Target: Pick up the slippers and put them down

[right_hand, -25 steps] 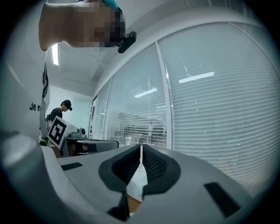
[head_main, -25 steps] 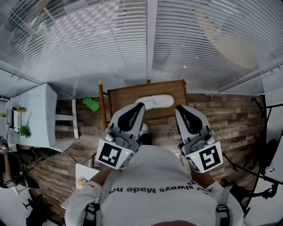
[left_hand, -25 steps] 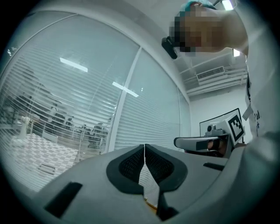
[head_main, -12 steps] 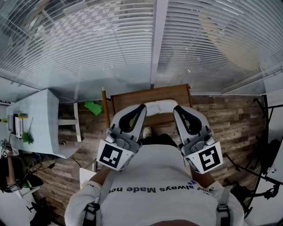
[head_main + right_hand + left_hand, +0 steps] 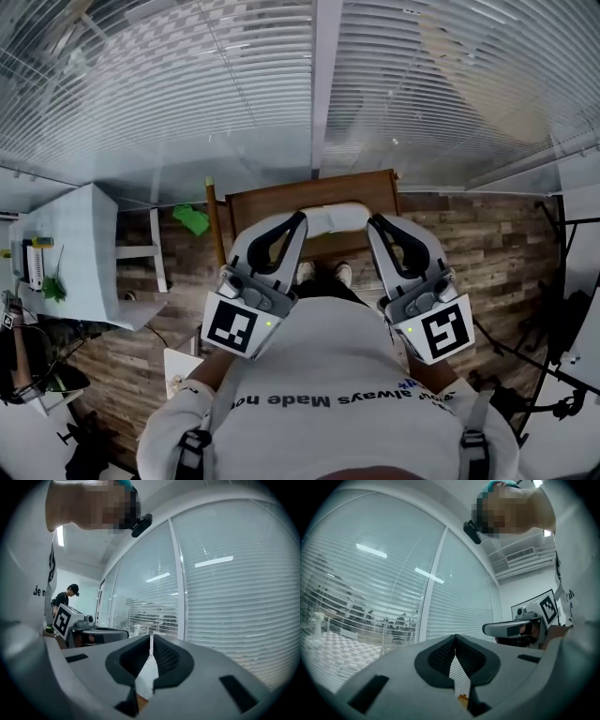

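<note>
left claw (image 5: 298,219) and right claw (image 5: 373,222) sit pressed together, empty; white slipper (image 5: 334,217) lies between their tips on tabletop (image 5: 272,199) at 12 o'clock

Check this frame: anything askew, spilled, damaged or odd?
Nothing stands out. The white slipper lies flat on the wooden table. The left gripper and right gripper are both shut and empty.

Head view: overhead, steeply down onto left gripper (image 5: 302,217), right gripper (image 5: 373,221). Gripper views: close behind own jaws, level, facing blinds (image 5: 459,602); all share blinds.
</note>
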{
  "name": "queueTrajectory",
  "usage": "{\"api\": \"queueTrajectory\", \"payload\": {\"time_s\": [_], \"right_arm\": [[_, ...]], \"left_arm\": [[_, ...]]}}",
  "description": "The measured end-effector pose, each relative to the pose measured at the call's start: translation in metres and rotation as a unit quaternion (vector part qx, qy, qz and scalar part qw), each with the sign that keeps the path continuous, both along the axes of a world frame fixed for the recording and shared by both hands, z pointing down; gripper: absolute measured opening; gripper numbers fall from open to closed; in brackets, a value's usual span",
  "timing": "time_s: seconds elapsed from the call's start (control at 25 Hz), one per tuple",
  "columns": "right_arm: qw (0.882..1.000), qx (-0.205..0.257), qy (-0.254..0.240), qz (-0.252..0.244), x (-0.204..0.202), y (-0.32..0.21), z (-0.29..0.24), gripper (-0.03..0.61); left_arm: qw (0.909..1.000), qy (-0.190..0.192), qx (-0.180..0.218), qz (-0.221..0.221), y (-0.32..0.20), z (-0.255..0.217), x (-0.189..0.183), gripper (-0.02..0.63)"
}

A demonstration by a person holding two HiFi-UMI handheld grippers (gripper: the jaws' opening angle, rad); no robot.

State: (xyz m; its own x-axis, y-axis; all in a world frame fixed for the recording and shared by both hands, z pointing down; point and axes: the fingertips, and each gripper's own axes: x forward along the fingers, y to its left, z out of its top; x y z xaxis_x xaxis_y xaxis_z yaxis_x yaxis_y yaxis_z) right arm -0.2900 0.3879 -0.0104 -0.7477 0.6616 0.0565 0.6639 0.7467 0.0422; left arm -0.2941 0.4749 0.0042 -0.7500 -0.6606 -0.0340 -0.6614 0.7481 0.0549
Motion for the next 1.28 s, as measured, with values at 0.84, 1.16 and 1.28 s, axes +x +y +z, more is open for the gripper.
{"api": "queueTrajectory", "payload": {"time_s": [0.84,1.16,1.28], "right_arm": [[0.994,0.038,0.101,-0.001,-0.012,-0.020,0.116,0.032],[0.985,0.056,0.162,0.011,-0.030,-0.041,0.199,0.106],[0.981,0.067,0.181,0.019,-0.035,-0.050,0.230,0.118]], "left_arm": [[0.9929,0.118,-0.018,-0.005,-0.009,0.113,-0.006,0.014],[0.9827,0.183,-0.028,-0.014,-0.007,0.185,-0.022,0.066],[0.9753,0.218,-0.025,-0.025,-0.001,0.220,-0.026,0.095]]}}
